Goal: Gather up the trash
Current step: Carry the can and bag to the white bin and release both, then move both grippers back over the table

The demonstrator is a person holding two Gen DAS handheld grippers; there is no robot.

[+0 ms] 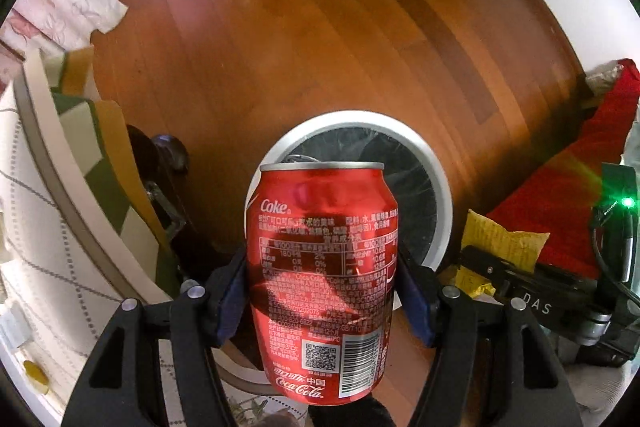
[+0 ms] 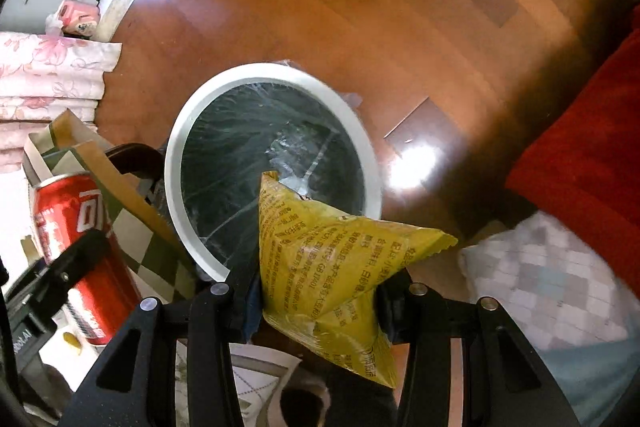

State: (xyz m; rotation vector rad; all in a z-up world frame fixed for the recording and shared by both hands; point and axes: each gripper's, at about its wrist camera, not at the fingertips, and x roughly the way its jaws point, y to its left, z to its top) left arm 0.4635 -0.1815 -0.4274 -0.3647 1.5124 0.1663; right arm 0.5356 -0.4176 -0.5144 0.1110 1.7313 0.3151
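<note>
A red can [image 1: 322, 283] clamped between the left gripper's [image 1: 322, 301] jaws reads "Coke" near its top and "Coca-Cola" beside "中国" at its foot, with a QR code, a barcode and a nutrition table showing "180" and "0%". The yellow snack bag [image 2: 320, 267] between the right gripper's [image 2: 316, 303] jaws carries Chinese print including "GB 17401". "DAS" marks the right gripper's black body.

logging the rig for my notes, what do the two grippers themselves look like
Both the left gripper and the right gripper are matte black, with slotted angular linkage arms, round silver pivot pins and dark blue pads on the fingers. The right gripper's body carries white "DAS" lettering, a black cable and a green light.
</note>
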